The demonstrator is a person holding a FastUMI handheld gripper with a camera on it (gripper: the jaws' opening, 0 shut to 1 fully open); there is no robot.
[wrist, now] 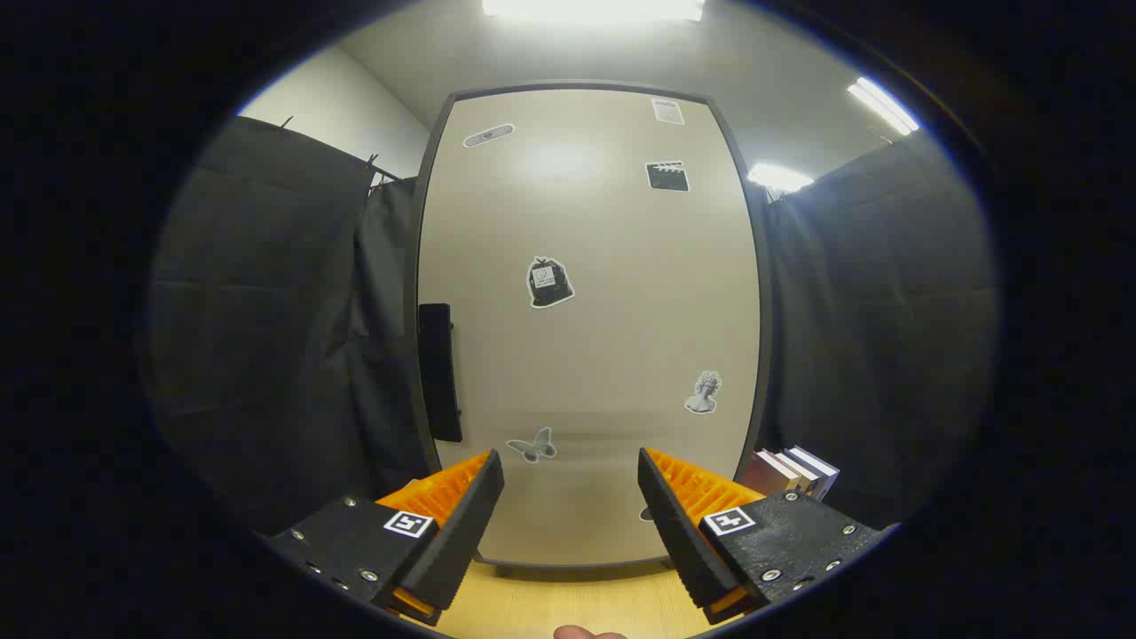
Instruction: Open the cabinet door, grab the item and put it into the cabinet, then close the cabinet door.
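Note:
A tall beige cabinet door point(603, 328) with a dark frame stands shut straight ahead of me, dotted with small stickers. Its long black handle point(439, 371) runs upright along the door's left edge. My gripper point(571, 475) is open, its two fingers spread wide low in front of the door, with nothing between them. The handle sits up and to the left of my left finger point(466, 515). Several books point(794, 472) stand on the wooden table just right of the cabinet, beyond my right finger point(674, 519).
The cabinet rests on a light wooden tabletop point(568, 599). Black cloth walls hang close on both sides of the cabinet. A fingertip of the person point(587, 632) shows at the near edge below the fingers.

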